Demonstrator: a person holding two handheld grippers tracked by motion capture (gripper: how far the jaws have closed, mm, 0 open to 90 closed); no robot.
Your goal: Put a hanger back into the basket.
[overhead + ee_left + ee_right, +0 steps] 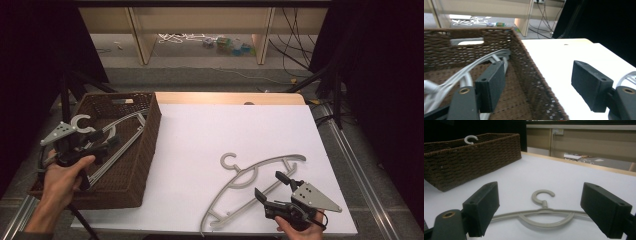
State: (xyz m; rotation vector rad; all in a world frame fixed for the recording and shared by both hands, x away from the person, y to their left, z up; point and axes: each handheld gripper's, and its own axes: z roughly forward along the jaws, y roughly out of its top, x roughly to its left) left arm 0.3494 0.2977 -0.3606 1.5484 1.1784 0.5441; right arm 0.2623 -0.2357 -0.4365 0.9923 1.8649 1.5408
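Now, grey hanger (543, 213) flat on table, ahead of open jaws

The basket (145, 145) is dark brown woven wicker, rough and matt. The hanger (245, 182) on the table looks like smooth grey plastic with a dull sheen. The table (210, 130) has a smooth, matt white top. Both grippers' jaws are matt black plastic.

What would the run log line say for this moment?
left gripper: open, over basket | hanger in basket: released | right gripper: open, at hanger on table
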